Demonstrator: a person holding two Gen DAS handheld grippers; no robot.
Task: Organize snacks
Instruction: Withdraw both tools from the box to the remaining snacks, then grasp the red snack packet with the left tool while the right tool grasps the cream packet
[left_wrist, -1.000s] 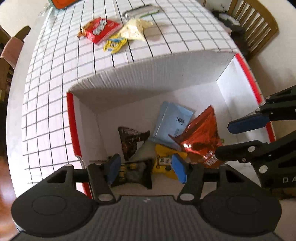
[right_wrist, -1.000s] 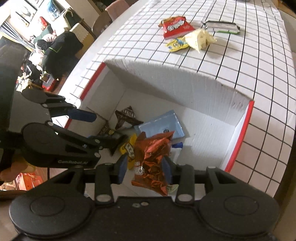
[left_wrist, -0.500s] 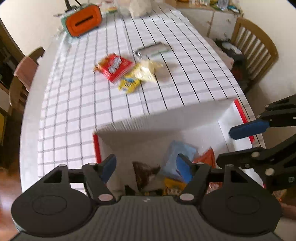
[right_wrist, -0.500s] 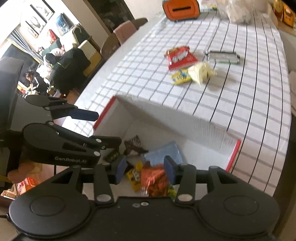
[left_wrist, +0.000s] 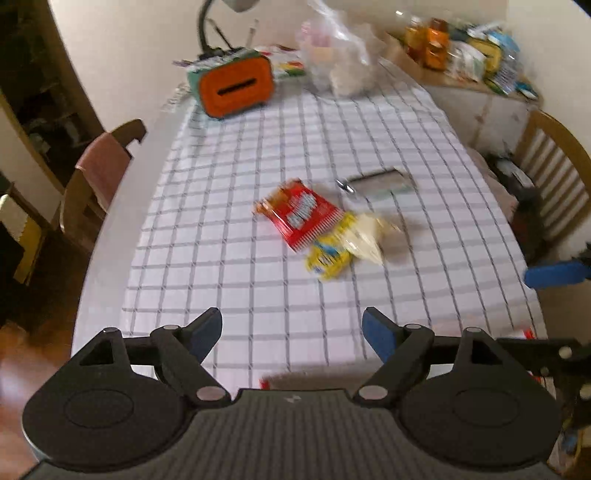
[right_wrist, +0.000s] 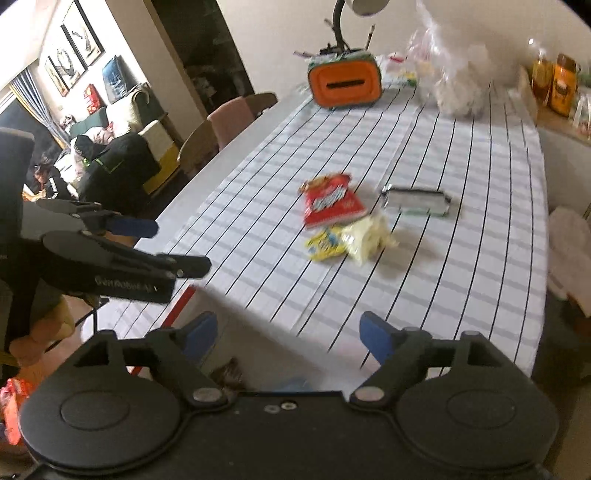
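Snacks lie mid-table on the checked cloth: a red packet, a yellow packet, a pale crumpled bag and a silver-green packet. My left gripper is open and empty, raised above the near table edge. My right gripper is open and empty too. The white box with red rim is mostly hidden below both grippers; a dark packet inside it peeks out.
An orange tissue holder and a clear plastic bag stand at the far end of the table. Chairs stand at the left and right. A cluttered sideboard is at the back right.
Both grippers have lifted up and away from the box. The right gripper let go of the orange-red bag into the box and opened wider. The box has dropped out of view.
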